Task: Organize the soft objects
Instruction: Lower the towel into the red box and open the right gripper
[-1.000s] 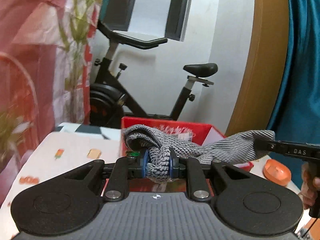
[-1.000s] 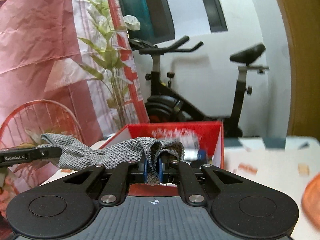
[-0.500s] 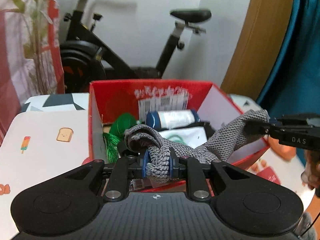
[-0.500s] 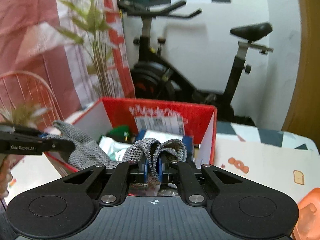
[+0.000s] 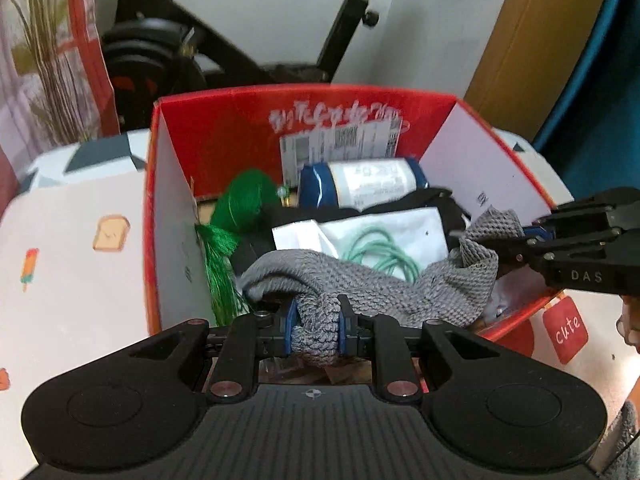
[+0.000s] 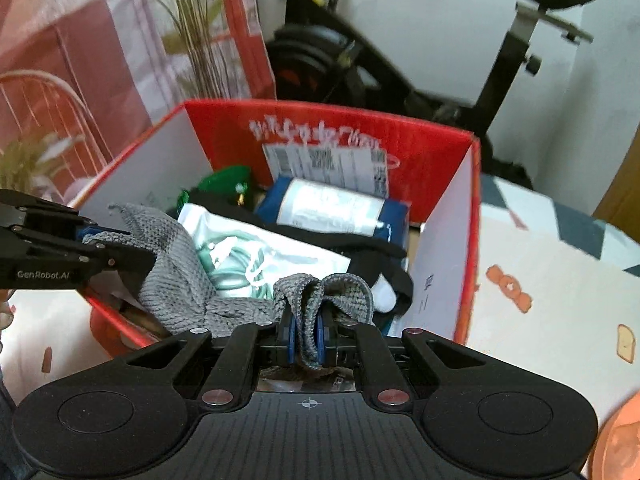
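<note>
Over the open red cardboard box, as the left wrist view has it, the left gripper is clamped on a bunched end of the grey knitted cloth; the cloth runs from those blue pads rightward and slightly away to the right gripper, which pinches the far end above the box's right wall. So the cloth's long axis lies across the box from side to side, slung just above the contents, with each hand at one end and neither nearer the middle. Below it lie a white plastic pouch holding a coiled green cable, a bright green tassel of thread against the left wall and a blue-capped white cylinder at the back. From the right wrist view the right gripper is closed tight on a folded end of the cloth, which leads off left to the left gripper over the near left wall of the box. Judging from this, the next move is to lower and let go, and both ends already hang inside the walls. The box stands on a white tablecloth printed with toast and ice lollies; behind it are a black exercise bike, white wall and dried grasses.
</note>
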The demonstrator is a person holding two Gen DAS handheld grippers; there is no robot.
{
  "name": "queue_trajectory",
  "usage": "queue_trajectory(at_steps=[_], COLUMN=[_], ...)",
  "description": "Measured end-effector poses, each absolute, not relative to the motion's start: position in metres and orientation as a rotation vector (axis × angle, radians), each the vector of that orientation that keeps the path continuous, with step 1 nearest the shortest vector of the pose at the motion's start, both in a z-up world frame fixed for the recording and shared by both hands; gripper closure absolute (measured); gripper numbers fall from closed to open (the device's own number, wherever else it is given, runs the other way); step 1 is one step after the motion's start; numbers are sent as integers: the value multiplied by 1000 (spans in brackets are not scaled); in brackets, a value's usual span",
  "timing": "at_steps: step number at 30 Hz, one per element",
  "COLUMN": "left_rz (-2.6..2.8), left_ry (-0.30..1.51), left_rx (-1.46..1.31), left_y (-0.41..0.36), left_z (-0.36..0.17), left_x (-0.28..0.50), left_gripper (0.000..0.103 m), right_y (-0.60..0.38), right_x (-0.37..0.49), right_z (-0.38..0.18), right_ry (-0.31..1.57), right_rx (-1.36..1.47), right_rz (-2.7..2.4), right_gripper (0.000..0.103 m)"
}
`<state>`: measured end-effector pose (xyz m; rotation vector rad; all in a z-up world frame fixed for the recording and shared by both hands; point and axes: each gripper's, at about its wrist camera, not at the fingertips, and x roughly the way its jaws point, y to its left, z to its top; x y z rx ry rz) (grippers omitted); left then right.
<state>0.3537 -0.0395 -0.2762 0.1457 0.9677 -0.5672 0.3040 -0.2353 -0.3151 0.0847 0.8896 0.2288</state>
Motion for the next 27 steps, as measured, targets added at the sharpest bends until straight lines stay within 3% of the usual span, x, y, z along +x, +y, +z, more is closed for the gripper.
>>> queue_trajectory(at_steps=[10, 16, 19, 22, 25, 27], left_rz=[-578, -581, -574, -569, -568, -557], left_ry=[1039, 1041, 1023, 1007, 973, 942], left_rx=[202, 206, 215, 234, 239, 245], left_y=[-49, -50, -50, -48, -46, -44], left_z=[-287, -290, -288, -282, -271, -262], left_x=[367, 369, 366, 361, 353, 347], left_gripper=[81, 81, 76, 69, 53, 29], right_y=[-229, -232, -231, -233, -228, -228], right_x=[348, 357, 358, 356, 351, 348], right_z=[-338, -349, -351, -348, -342, -336], right_ry=[1110, 1173, 1175, 1166, 1142, 1126], right_rx=[85, 125, 131, 127, 51, 29], right_rz=[292, 309, 299, 292, 310, 307], right_gripper=[94, 94, 94, 92, 88, 78])
